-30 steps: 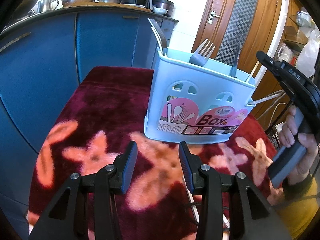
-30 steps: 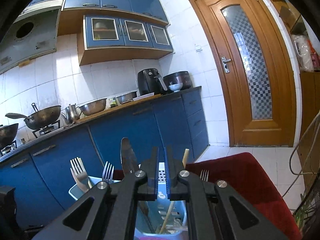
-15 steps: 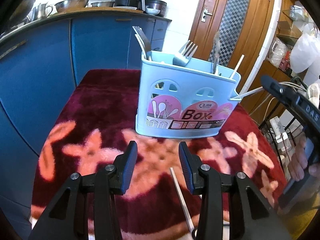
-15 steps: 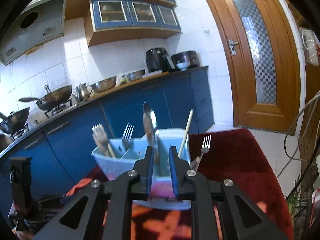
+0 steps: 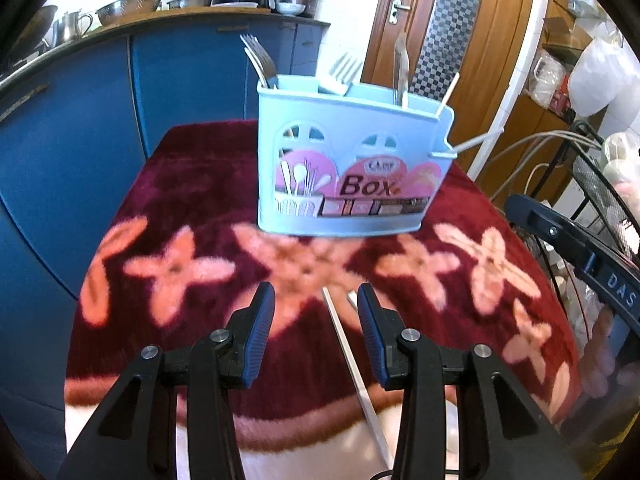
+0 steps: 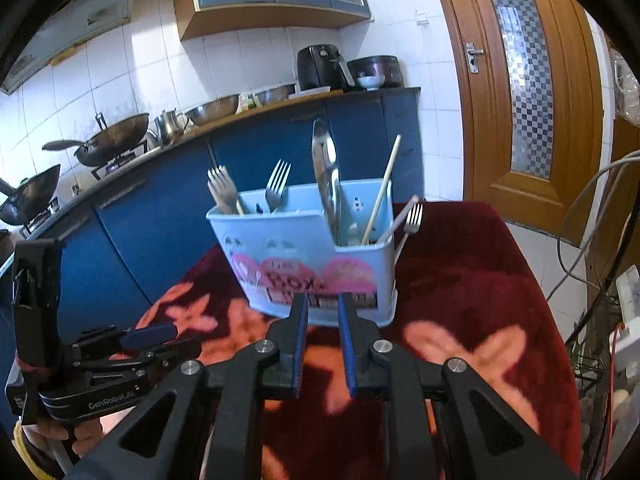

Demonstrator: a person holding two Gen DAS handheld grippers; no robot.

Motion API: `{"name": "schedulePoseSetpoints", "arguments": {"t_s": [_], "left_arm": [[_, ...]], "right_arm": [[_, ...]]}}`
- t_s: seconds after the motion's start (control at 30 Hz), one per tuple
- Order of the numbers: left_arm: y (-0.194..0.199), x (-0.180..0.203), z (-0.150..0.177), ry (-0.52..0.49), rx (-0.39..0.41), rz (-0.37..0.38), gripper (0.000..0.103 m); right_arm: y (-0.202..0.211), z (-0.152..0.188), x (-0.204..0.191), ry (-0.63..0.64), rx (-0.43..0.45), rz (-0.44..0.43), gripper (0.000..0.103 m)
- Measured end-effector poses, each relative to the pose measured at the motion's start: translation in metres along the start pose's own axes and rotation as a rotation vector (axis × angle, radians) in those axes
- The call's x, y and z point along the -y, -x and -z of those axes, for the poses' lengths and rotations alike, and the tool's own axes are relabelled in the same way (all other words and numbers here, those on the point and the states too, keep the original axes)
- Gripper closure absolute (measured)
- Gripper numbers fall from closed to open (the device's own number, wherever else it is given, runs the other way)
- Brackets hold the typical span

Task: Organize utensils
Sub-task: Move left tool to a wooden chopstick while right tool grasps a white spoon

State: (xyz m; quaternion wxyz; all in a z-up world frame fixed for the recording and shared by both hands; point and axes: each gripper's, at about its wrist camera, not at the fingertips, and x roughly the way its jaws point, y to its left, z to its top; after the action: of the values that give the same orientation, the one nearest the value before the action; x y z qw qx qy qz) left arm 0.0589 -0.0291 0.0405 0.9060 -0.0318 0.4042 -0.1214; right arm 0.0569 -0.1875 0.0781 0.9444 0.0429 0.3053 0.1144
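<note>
Pale blue plastic: the caddy (image 5: 352,160) stands upright on the dark red flowered cloth (image 5: 200,208), its "Box" label facing both cameras.
Caddy contents: forks (image 6: 276,184) in the rear section, a steel knife (image 6: 326,168) and a chopstick (image 6: 380,192) in the end section, one fork (image 6: 412,218) leaning out over the end wall.
Left gripper (image 5: 316,320): fingers wide apart, holding nothing, low over the cloth, with the caddy ahead and well apart from the tips.
Loose chopstick (image 5: 352,364): lies flat on the cloth, running back between the left fingers, nearer the right-hand one and touching neither.
Right gripper (image 6: 323,316): fingers a narrow gap apart, empty, tips just before the caddy's front wall near its base; contact cannot be told.
Left view only: the loose chopstick and a slice of the right tool at the edge.
Right view only: the caddy's inner divider, the left gripper (image 6: 148,334) from the side, and woks (image 6: 112,136) on the stove.
</note>
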Motion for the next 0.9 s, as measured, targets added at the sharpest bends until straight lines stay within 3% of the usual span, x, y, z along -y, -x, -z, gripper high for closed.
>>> {"name": "schedulePoseSetpoints", "arguments": {"t_s": [0.13,0.67,0.9], "left_arm": [[-0.006,0.002,0.009,0.0,-0.044,0.014,0.059],[-0.041,0.015,0.027,-0.031,-0.17,0.016,0.06],[-0.052,0.015,0.026,-0.03,-0.187,0.0,0.079]], "right_arm": [[0.0,0.011,-0.007,-0.004,-0.04,-0.011,0.079],[-0.005,0.037,-0.005,-0.031,-0.104,0.011,0.072],[-0.008,0.042,-0.002,-0.045,-0.121,0.003,0.071]]}}
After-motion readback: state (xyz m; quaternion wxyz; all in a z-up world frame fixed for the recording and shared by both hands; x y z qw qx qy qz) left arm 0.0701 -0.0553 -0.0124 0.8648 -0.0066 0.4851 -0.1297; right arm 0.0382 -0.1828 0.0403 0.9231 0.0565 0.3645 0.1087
